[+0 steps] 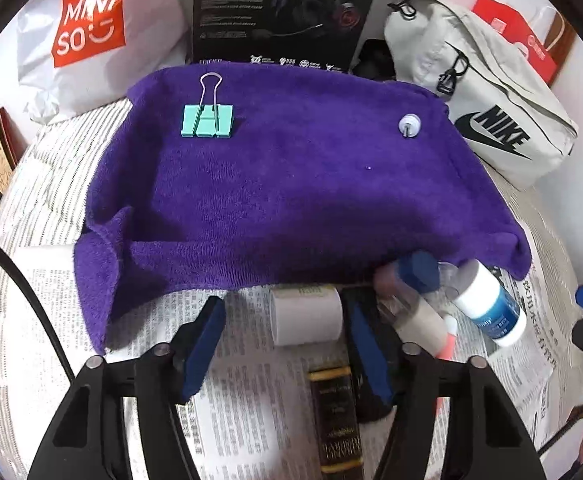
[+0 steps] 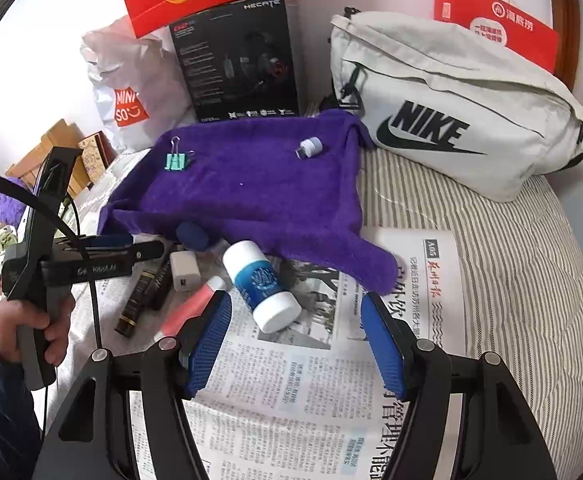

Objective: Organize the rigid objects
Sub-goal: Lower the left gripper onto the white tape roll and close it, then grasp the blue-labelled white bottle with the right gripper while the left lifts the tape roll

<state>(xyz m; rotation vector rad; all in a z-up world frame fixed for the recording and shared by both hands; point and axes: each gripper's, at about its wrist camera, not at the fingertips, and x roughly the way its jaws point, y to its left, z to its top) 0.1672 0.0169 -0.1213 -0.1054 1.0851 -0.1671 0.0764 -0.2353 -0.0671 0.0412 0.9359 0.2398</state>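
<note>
Left gripper [image 1: 287, 340] spread, straddling the white charger block [image 1: 306, 316] on the newspaper [image 2: 291, 400], likely lined up for pickup; pads seemingly not yet touching it. Right gripper [image 2: 295, 344] spread, empty, near the white-and-blue bottle [image 2: 262, 285]. Purple towel [image 1: 291, 184] carries the green binder clip [image 1: 208, 120], apparently the sorting area.

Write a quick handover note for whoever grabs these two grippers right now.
Left gripper: open around the white charger, not gripping.
Right gripper: open, holding nothing, just short of the bottle.
Done: binder clip and small white cap lie on the purple towel.
Left: charger, bottle, dark tube, pink tube lie on the newspaper.
</note>
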